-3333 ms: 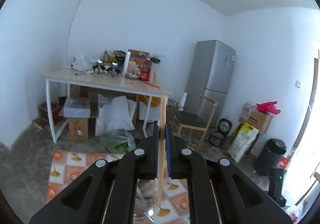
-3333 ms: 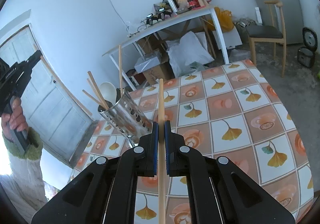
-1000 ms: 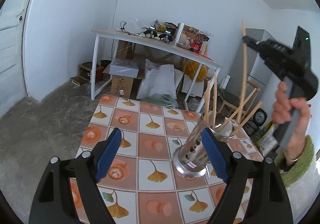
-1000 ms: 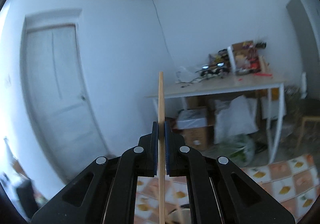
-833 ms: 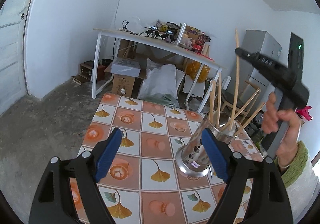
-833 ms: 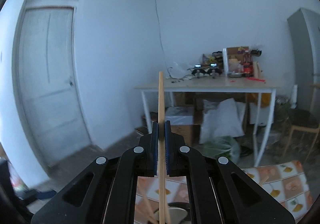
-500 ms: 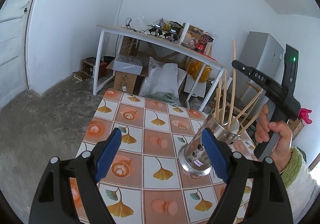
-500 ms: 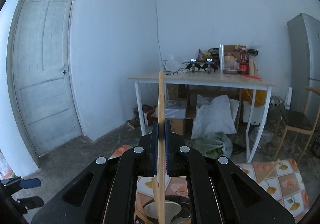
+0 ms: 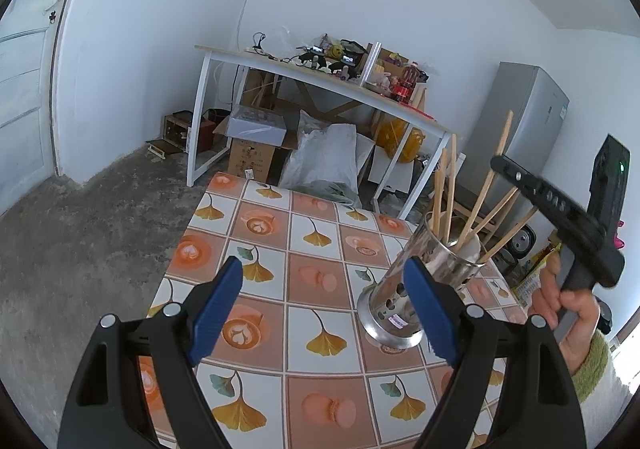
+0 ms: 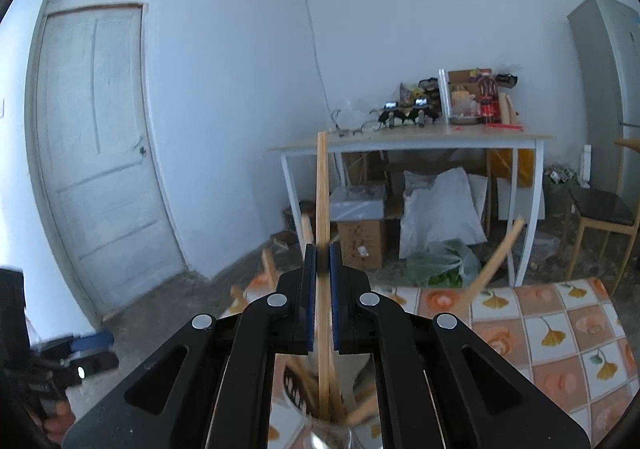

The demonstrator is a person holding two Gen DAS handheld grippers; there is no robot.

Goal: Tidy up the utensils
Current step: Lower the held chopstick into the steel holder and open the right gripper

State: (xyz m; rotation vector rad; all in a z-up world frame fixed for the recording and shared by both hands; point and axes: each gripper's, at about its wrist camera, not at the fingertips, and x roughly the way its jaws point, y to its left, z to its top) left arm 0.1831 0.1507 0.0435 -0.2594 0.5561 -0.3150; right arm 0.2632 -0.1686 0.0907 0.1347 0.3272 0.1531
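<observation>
A perforated steel utensil holder [image 9: 404, 289] stands on the ginkgo-patterned tablecloth [image 9: 312, 273] with several wooden chopsticks [image 9: 444, 189] and a pale spoon in it. My left gripper [image 9: 322, 281] is wide open and empty, just in front of the holder. My right gripper [image 10: 322, 255] sits directly above the holder [image 10: 320, 421], its jaws slightly parted around an upright chopstick [image 10: 322, 209] whose lower end is inside the holder. In the left wrist view the right gripper [image 9: 560, 209] is held at the right, above the holder.
A white-legged desk [image 9: 320, 89] cluttered with items stands at the back, boxes and bags [image 9: 324, 157] beneath it. A grey fridge [image 9: 520, 129] and a wooden chair [image 10: 600, 217] are on the right. A white door [image 10: 100, 153] is on the left.
The right gripper has lowered its chopstick into the holder and its jaws have eased apart. The left gripper, shut on a chopstick 3.3 s ago, stays open and empty and has drifted slightly.
</observation>
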